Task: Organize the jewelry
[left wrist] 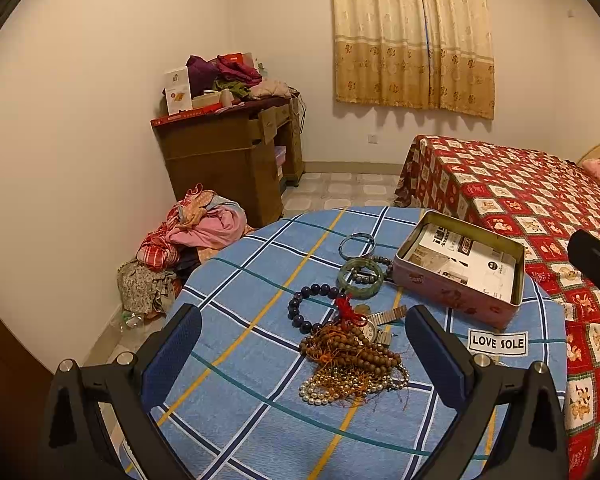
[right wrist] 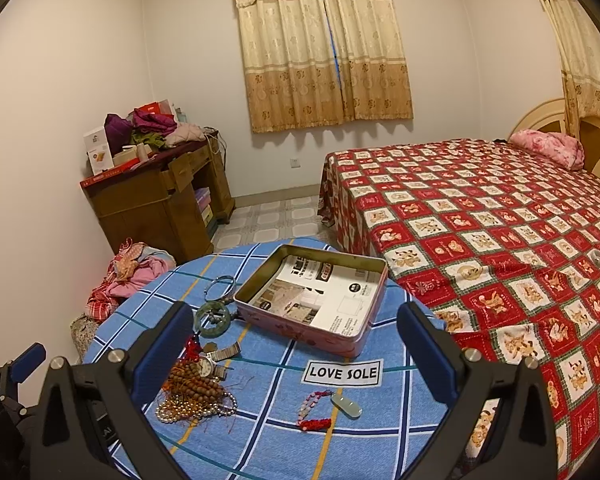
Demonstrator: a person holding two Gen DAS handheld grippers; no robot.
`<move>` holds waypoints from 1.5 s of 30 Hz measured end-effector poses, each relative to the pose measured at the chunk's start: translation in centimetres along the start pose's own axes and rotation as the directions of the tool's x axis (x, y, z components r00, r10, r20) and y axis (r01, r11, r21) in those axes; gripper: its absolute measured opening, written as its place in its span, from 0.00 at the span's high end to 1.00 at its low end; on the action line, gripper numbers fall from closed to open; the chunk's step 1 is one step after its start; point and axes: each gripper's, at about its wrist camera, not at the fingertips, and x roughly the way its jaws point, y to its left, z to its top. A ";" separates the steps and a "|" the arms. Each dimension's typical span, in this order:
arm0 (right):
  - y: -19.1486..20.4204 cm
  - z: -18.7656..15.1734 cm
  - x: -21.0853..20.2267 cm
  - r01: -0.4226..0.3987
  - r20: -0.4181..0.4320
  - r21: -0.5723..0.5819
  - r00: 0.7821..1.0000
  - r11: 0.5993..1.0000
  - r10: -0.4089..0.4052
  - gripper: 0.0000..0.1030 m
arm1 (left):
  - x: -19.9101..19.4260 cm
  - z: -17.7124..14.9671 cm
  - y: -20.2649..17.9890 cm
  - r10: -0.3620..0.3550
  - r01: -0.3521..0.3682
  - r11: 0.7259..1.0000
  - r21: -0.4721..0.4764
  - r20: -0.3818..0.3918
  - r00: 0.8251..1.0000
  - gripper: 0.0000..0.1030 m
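Both grippers, left gripper [left wrist: 303,354] and right gripper [right wrist: 296,350], are hovering agape, gripping nothing | jewelry pile [left wrist: 350,354] is lying loose on the table [left wrist: 228,420] | tin [left wrist: 458,270] is holding only paper | sorting is looking unstarted

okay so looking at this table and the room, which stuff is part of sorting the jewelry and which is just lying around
Part of the job:
tin box, open, lined with paper
green bangle
silver bangle
dark bead bracelet
watch
brown bead string
pearl strand
pendant on a red cord

Just lying about:
bed
desk
clothes pile
curtain
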 end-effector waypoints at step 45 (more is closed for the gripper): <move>1.8 -7.8 8.6 -0.280 -0.360 -0.021 0.898 0.960 0.254 0.56 | 7.5 -7.8 7.4 0.003 0.005 0.999 0.047 -0.179 0.984 0.01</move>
